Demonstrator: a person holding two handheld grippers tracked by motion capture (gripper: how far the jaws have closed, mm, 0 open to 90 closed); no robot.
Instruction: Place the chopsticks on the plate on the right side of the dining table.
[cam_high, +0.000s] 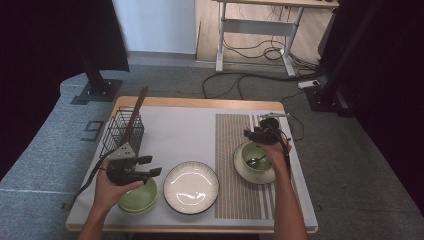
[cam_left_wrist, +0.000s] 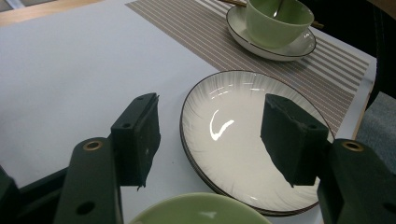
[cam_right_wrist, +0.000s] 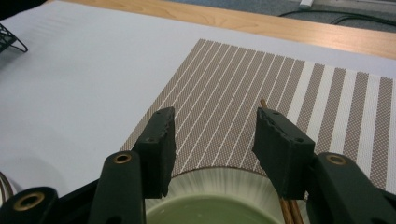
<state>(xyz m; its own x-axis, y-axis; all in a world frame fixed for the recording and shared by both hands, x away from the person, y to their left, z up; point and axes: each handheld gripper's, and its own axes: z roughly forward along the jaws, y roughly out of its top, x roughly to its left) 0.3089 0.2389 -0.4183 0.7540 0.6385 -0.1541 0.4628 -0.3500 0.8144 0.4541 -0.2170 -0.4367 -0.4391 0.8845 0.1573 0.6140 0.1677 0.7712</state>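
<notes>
The chopsticks (cam_right_wrist: 286, 211) lie on the striped placemat (cam_right_wrist: 261, 93), just beside the white saucer (cam_right_wrist: 219, 179) that carries a green bowl (cam_high: 256, 156) with a spoon (cam_high: 255, 161) in it. In the right gripper view their brown tip pokes out past the right hand-held gripper (cam_right_wrist: 213, 140), whose jaws stand apart with nothing between them, hovering above the far rim of the saucer. The step in hand looks like table setting, with this hand about to deal with the chopsticks. A likely next move is to shift sideways over the thin sticks, drop low to the mat and close on both without nudging the saucer.

Across the table (cam_high: 190, 103), the left hand-held gripper (cam_left_wrist: 210, 137) also has its jaws apart and empty. It is held above a second green bowl (cam_high: 138, 197) and points toward the white plate (cam_left_wrist: 233, 140) in the middle. A wire basket (cam_high: 122, 131) holding a long dark utensil stands at the far left corner.
</notes>
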